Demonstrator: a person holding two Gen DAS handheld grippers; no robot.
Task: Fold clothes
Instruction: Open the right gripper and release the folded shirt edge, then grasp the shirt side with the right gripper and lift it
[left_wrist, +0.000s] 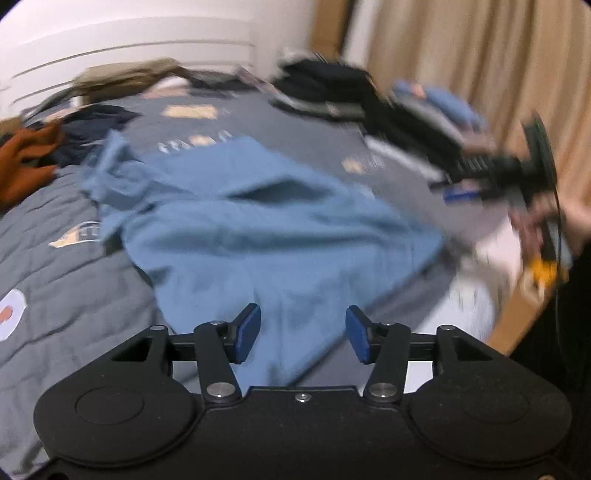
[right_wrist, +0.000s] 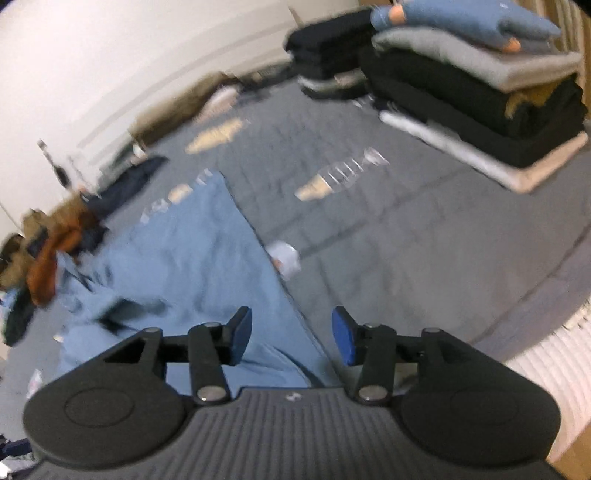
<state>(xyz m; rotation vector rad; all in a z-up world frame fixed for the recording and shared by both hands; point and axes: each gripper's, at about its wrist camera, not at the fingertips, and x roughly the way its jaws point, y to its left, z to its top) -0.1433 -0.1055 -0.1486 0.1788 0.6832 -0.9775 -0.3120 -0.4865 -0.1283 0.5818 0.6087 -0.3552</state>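
The light-blue cloth garment (left_wrist: 258, 221) lay spread and rumpled on the grey quilted bed cover (left_wrist: 55, 277), partly folded, with a straight edge running along its right side in the right wrist view (right_wrist: 184, 266). The left gripper (left_wrist: 303, 334) hung above the near end of the garment, its blue-padded fingers (left_wrist: 246, 332) apart with nothing between them. The right gripper (right_wrist: 291, 336) hung over the garment's right edge, its fingers (right_wrist: 341, 338) likewise apart and holding nothing. Farther back on the bed stood a stack of folded clothes (right_wrist: 480, 92) in black, grey and blue, with a second dark pile (right_wrist: 325, 48) beside it. A rust-orange garment (left_wrist: 22, 162) and a dark navy one (left_wrist: 96, 122) lay crumpled at the left, just beyond the blue garment.
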